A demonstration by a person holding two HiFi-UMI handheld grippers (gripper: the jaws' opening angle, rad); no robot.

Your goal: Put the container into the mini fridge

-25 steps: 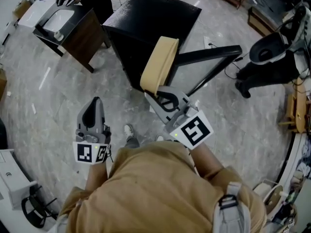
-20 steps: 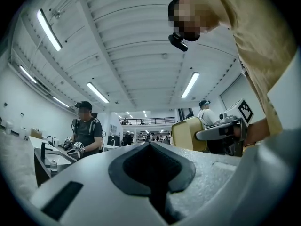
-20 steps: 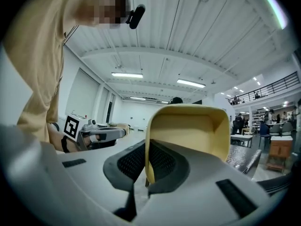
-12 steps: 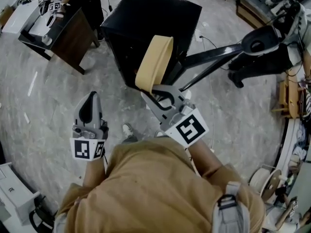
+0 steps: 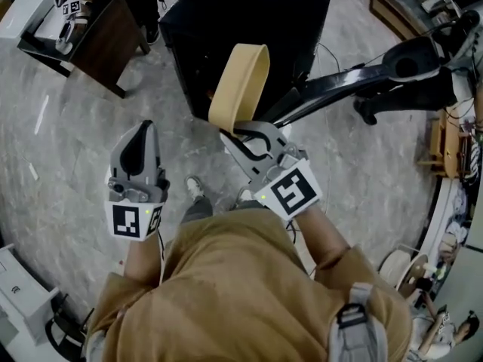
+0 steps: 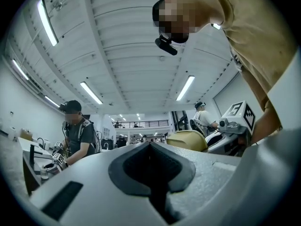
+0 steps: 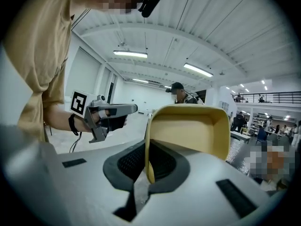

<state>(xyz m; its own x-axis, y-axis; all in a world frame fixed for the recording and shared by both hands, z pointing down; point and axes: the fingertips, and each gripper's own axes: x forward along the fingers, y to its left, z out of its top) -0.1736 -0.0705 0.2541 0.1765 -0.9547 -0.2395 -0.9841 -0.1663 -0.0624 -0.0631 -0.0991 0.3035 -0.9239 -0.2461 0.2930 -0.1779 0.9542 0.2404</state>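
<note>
Yellow container (image 5: 240, 81), one; black mini fridge (image 5: 249, 21), one; left tool (image 5: 142, 132), right tool (image 5: 232, 133).

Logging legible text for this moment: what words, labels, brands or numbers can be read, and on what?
No readable words, brands or numbers in any view.
Left tool's cube: black-and-white square code markers, not text.
Right tool's cube: same kind of marker.
Container, mini fridge: no print visible.
</note>
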